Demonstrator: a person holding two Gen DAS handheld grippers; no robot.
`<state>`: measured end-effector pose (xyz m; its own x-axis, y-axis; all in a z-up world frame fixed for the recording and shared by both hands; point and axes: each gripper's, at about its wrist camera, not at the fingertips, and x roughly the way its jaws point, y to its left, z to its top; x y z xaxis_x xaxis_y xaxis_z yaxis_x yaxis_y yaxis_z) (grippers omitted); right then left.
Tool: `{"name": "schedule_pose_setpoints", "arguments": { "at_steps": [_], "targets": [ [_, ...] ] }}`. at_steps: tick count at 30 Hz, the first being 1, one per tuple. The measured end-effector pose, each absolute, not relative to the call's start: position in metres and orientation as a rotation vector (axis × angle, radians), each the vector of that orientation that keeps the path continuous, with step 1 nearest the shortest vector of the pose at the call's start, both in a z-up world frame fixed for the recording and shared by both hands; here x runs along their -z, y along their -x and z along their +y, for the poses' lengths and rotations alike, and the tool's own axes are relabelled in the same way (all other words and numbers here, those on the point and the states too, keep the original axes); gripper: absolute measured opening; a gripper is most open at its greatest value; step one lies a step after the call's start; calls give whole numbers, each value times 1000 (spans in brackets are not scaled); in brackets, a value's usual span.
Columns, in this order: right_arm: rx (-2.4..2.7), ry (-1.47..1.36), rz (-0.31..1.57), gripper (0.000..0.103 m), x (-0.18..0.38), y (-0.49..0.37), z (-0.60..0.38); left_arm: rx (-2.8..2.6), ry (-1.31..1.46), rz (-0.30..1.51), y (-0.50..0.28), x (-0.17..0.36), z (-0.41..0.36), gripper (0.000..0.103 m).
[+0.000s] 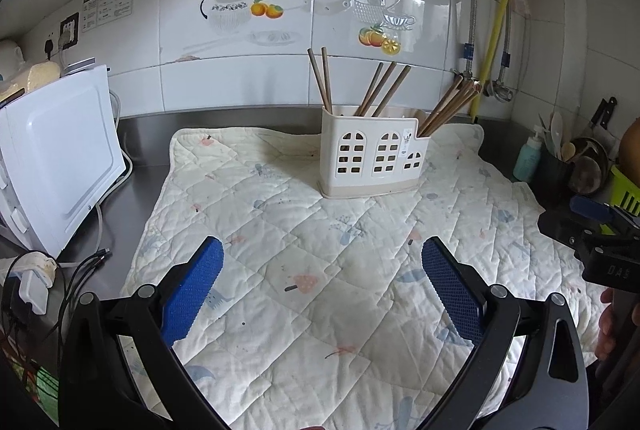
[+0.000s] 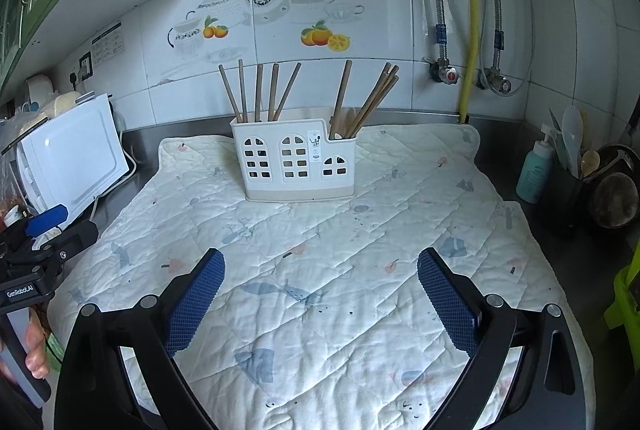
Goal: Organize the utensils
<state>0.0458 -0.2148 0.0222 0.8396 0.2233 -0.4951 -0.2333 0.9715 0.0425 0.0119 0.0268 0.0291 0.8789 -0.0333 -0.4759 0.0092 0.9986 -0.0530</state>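
A white house-shaped utensil holder [image 1: 374,154] [image 2: 294,160] stands upright at the back of a quilted mat [image 1: 320,250] [image 2: 320,250]. Several brown wooden chopsticks [image 1: 380,88] [image 2: 260,92] stand in its taller compartments and its lower right one [image 1: 448,106] [image 2: 374,98]. My left gripper [image 1: 322,250] is open and empty, low over the mat's front. My right gripper [image 2: 320,262] is open and empty, also well short of the holder. The right gripper shows at the right edge of the left wrist view [image 1: 600,226]; the left one at the left edge of the right wrist view [image 2: 44,230].
A white appliance [image 1: 60,158] [image 2: 76,154] with cables stands left of the mat. At the right are a teal bottle [image 1: 528,158] [image 2: 534,170], a dark pot of utensils [image 2: 568,190], bowls and a green basket [image 1: 626,190]. A tiled wall with pipes backs the steel counter.
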Motion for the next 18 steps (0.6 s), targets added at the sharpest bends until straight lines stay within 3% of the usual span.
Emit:
{"name": "schedule_pose_setpoints", "arguments": {
  "at_steps": [18],
  "targets": [
    [-253,28,513,94,-25,-44,-211,5,32,481,-10,-31,25,98]
  ]
}}
